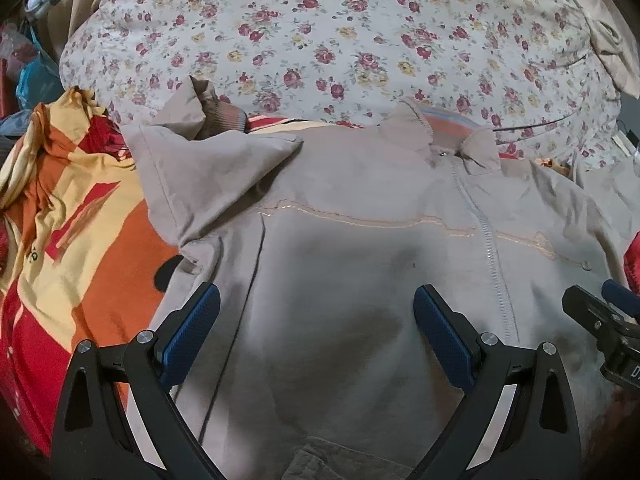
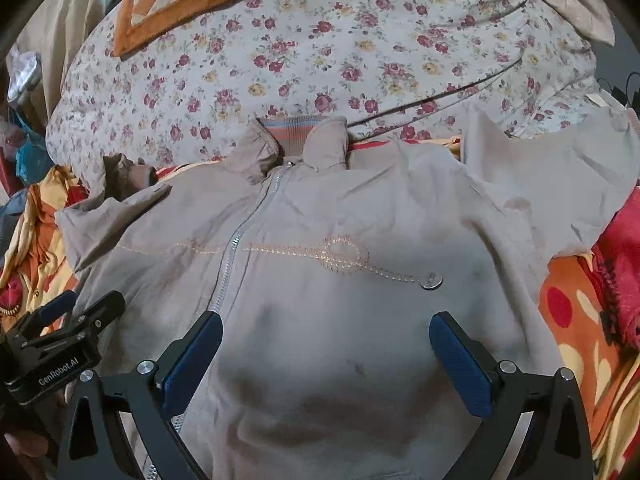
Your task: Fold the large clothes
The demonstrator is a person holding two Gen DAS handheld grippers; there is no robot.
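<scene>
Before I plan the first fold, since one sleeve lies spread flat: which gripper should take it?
Probably the right gripper: the flat sleeve lies on its side, and it is open. The left gripper sits beside the bunched sleeve.

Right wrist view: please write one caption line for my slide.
Open right gripper above a zipped beige jacket spread on a bed.

A matt beige woven-cloth jacket [image 2: 340, 300] has a ribbed knit collar [image 2: 294, 128], a toothed zipper [image 2: 236, 248], shiny stitched embroidery [image 2: 340, 256] and a metal snap button [image 2: 431, 281]. It lies on a bed with a soft floral cotton quilt [image 1: 320, 40] and a smooth orange-red printed sheet [image 1: 80, 240]. Both tools have matt black plastic frames with shiny metal pivots, and their fingers [image 1: 192, 332] carry blue textured rubbery pads [image 2: 460, 364].
</scene>
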